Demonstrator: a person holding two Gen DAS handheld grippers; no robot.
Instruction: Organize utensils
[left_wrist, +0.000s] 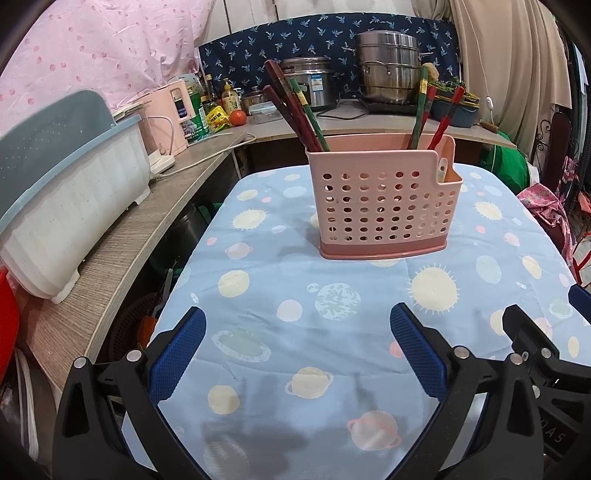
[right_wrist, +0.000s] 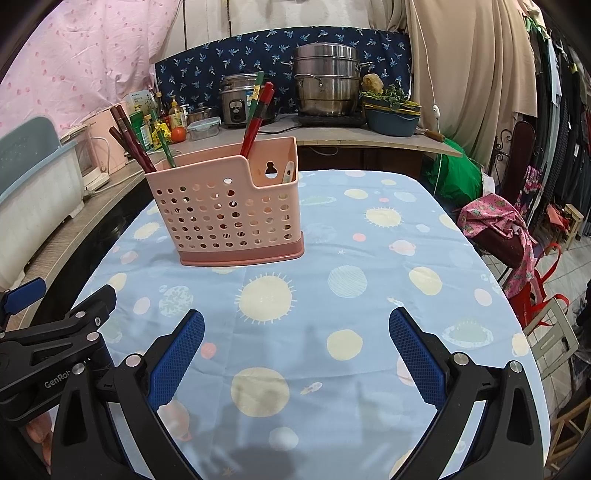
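A pink perforated utensil holder (left_wrist: 380, 206) (right_wrist: 229, 214) stands upright on the table's blue planet-print cloth (left_wrist: 332, 332) (right_wrist: 351, 277). Dark red and green chopsticks (left_wrist: 295, 110) (right_wrist: 133, 140) lean out of its left compartment. More red and green chopsticks (left_wrist: 432, 114) (right_wrist: 256, 114) stand in the right part, and a pale handle (left_wrist: 442, 170) (right_wrist: 289, 172) pokes up in the low end pocket. My left gripper (left_wrist: 297, 349) is open over the cloth, well short of the holder. My right gripper (right_wrist: 295, 349) is open too, holding nothing, with the holder ahead to its left.
A wooden counter (left_wrist: 122, 254) runs along the left with a white and blue dish rack (left_wrist: 70, 199) and a pink appliance (left_wrist: 173, 110). The back counter carries steel pots (left_wrist: 388, 70), a rice cooker (right_wrist: 240, 99), bottles and a tomato (left_wrist: 238, 117). Chairs with pink cloth (right_wrist: 498, 221) stand right.
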